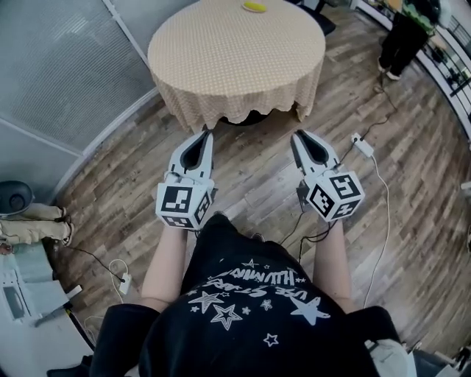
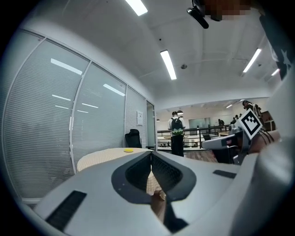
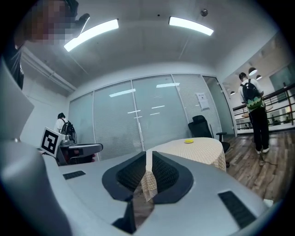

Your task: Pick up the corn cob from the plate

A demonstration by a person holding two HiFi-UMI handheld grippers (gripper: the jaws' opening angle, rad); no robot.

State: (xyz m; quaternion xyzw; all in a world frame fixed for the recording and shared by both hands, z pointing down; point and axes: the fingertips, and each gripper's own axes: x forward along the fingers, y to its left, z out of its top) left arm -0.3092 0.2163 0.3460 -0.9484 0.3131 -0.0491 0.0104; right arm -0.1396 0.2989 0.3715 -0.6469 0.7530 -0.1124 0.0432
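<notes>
1. Head view: a round table under a checked cloth stands at the top, well ahead of the person. The corn cob is a small yellow shape near the table's far edge. It is too small to show a plate beneath it. The left gripper and right gripper are held side by side over the wooden floor, short of the table's near edge and both pointing toward it. Each holds nothing.

2. Left gripper view: the jaws are pressed together at their tips with nothing between them. Past them lies the table top, with the yellow cob toward its far edge. A person with a backpack stands well beyond.

3. Right gripper view: these jaws are also drawn together and empty, and only the hanging cloth shows behind the slit. The cob sits on the far part of the table top, with an office chair behind it.

4. Handling, as a judgement: a cob is likely light and stiff, but round and bumpy, so it may roll or slip. The jaws should open first, then close across its middle, square to its length and firmly enough to stop it twisting.
</notes>
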